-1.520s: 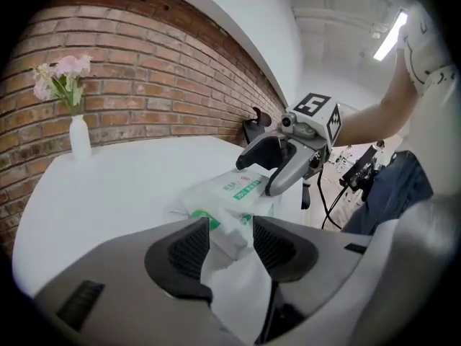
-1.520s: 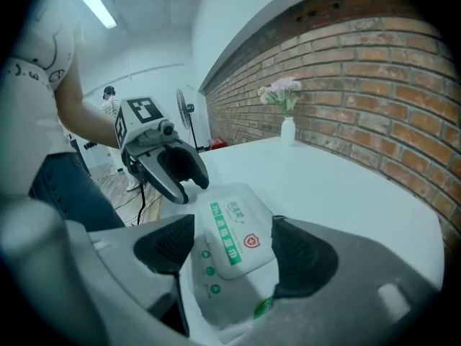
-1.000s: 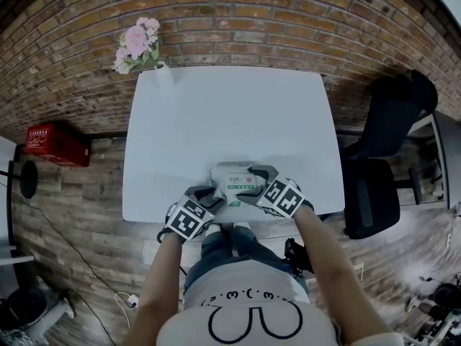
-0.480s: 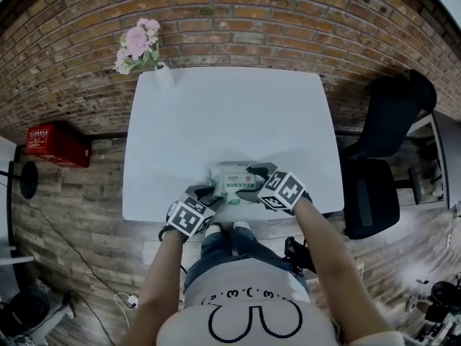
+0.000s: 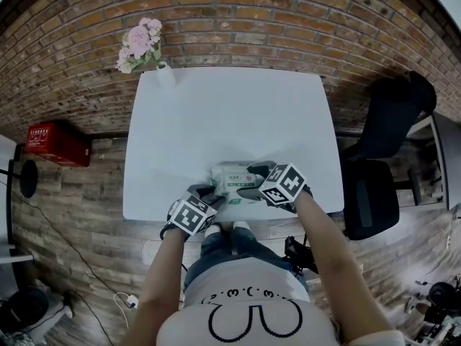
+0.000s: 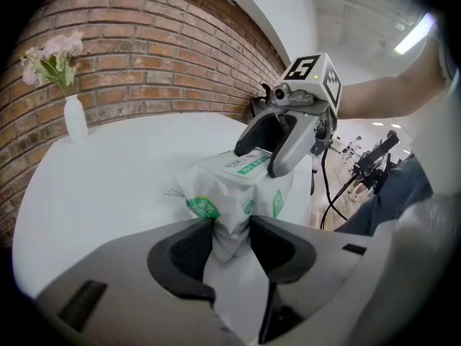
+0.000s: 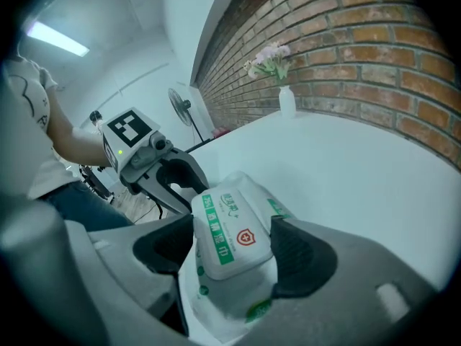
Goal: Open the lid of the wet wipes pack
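Note:
A white wet wipes pack (image 5: 230, 176) with green print lies near the front edge of the white table (image 5: 230, 107). My left gripper (image 5: 215, 194) comes in from its left end. In the left gripper view the jaws (image 6: 230, 240) have just been closing a little and pinch the pack's crimped end (image 6: 229, 222). My right gripper (image 5: 249, 182) reaches from the right. Its jaws (image 7: 234, 247) sit on either side of the white lid (image 7: 232, 231), pads against its edges. That lid (image 6: 248, 166) looks flat or barely raised.
At the table's far left corner stands a white vase (image 5: 163, 76) of pink flowers (image 5: 138, 42). A black office chair (image 5: 382, 168) is right of the table, and a red box (image 5: 54, 144) lies on the floor to the left. The brick wall (image 5: 238, 20) is behind.
The right gripper has rolled over the pack, its marker cube swinging up and toward the pack. The left gripper and the pack stay where they were.

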Available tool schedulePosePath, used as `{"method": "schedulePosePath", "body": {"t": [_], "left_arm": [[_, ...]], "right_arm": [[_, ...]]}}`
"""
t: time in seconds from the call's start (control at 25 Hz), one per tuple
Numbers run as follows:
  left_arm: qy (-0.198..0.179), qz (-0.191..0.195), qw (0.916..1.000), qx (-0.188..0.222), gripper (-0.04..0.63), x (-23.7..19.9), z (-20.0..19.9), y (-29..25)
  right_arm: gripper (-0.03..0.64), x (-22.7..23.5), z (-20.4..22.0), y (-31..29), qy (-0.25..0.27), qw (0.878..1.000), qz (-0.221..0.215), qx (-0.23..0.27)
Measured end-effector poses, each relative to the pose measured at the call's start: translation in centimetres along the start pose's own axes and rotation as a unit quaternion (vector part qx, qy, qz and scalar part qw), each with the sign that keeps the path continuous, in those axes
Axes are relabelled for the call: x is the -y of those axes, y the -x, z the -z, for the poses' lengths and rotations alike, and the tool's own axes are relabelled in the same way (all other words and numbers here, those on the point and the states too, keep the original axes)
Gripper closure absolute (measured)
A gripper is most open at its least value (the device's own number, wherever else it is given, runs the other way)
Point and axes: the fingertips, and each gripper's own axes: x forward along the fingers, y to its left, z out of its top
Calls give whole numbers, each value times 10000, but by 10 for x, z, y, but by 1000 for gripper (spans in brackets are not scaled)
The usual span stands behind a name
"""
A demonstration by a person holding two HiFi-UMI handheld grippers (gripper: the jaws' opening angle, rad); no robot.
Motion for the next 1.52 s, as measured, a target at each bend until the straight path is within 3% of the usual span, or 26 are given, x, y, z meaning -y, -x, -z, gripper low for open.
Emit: {"method": "schedulePosePath", "body": {"t": [0.2,0.48,0.68,0.88,1.0,1.08,1.36,1.52], "left_arm": [[-132,-95,9999,-34,432,-5,3,-2],[-37,22,10000,-25,431,4,-1,1],[-47,-8,10000,-44,433,-2,2,-2],[24,52,10000,-43,431,0,0,-3],[39,48,10000,-18,431,-1,1,-3],[56,48,10000,-6,432,-1,1,-3],[73,64,9999,-38,431,-2,1,-3],[89,67,9999,-49,432,-1,1,-1]], "right_arm": [[290,2,-6,5,-535,9979,-247,274],[291,2,-9,11,-778,9955,-479,268],[323,6,-22,19,-614,9961,-368,520],[405,18,-39,31,-461,9952,-237,831],[445,28,-48,35,-250,9956,48,900],[549,39,-50,37,-114,9954,349,887],[572,74,-46,27,-68,9859,1505,730],[572,80,-42,20,-237,9825,1754,578]]}}
